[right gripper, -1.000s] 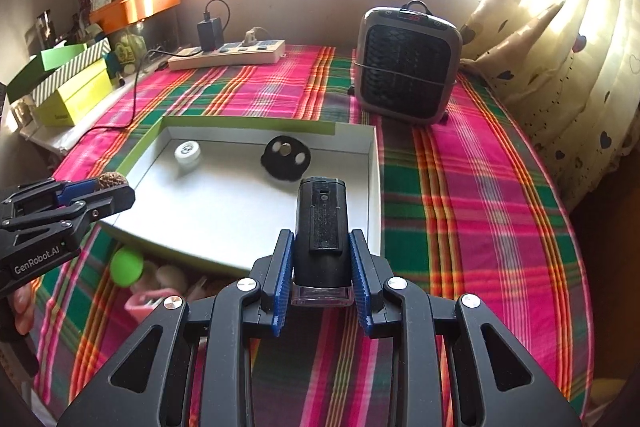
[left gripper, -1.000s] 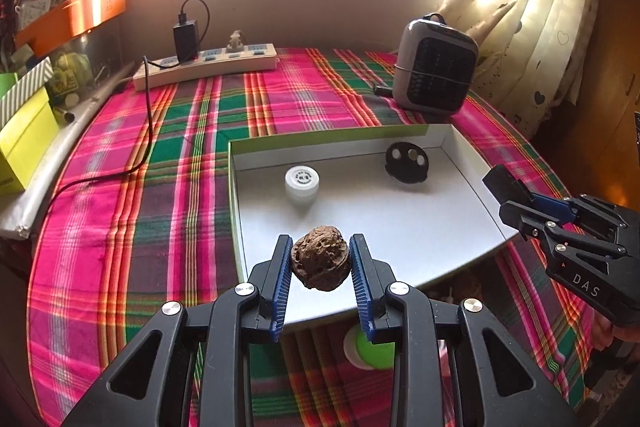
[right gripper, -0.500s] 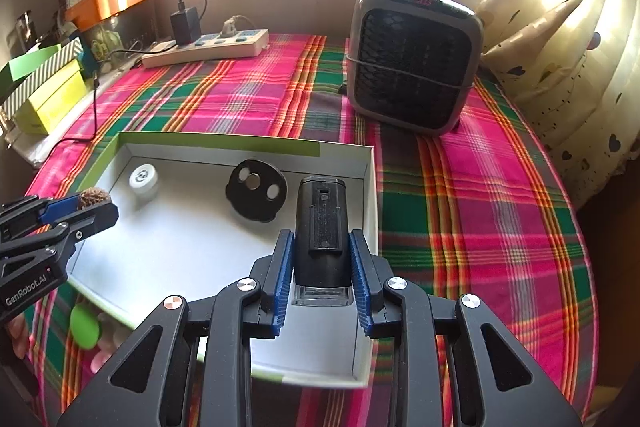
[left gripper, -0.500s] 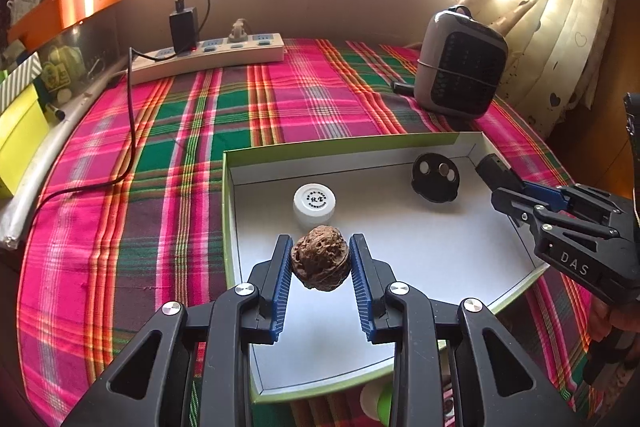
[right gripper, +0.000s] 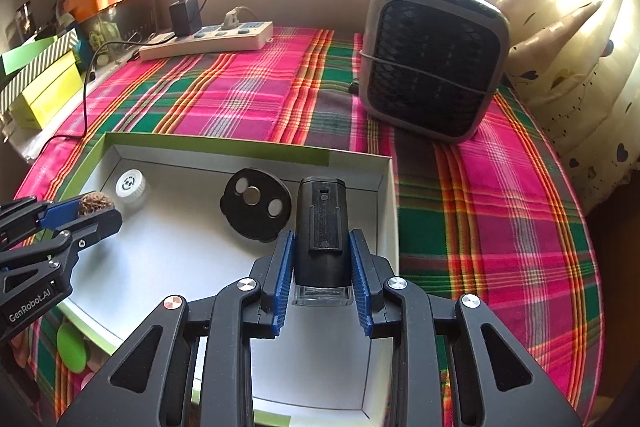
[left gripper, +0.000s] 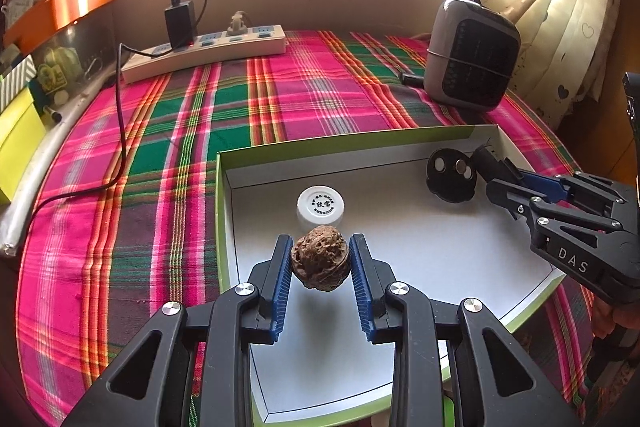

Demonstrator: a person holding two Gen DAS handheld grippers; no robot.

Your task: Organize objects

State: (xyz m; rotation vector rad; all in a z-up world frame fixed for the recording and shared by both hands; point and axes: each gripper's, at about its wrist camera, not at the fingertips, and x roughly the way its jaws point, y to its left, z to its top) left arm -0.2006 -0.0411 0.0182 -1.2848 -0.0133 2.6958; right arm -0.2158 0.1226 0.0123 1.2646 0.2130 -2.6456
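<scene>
Both tools now over the white tray (left gripper: 460, 267) with green rim, no longer at its near edge as one second ago: a clear advance inward, toward the already placed things. Left tool (left gripper: 320, 263) narrow, closed on the walnut (left gripper: 320, 262), held in the air above the tray floor, just in front of the white cap (left gripper: 320, 206) and not touching it. Right tool (right gripper: 322, 259) narrow too, gripping the black device (right gripper: 321, 227) with a clear base, raised above the right part of the tray, just beside the black disc (right gripper: 256, 205) with three round inserts. Compared with the earlier frame: white cap and black disc look nearer and larger in both views, more tray floor under the fingers, the green object at the near tray edge almost gone from the left view, still seen at lower left in the right view. Cap, disc, heater (right gripper: 432, 67) and power strip (left gripper: 208, 53) on the plaid cloth unchanged in place. Meaning for the task, probably: both things carried to their drop zone, next step likely lowering and opening. Risk: walnut round, may roll toward the cap after release; device tall, may tip against the disc.
</scene>
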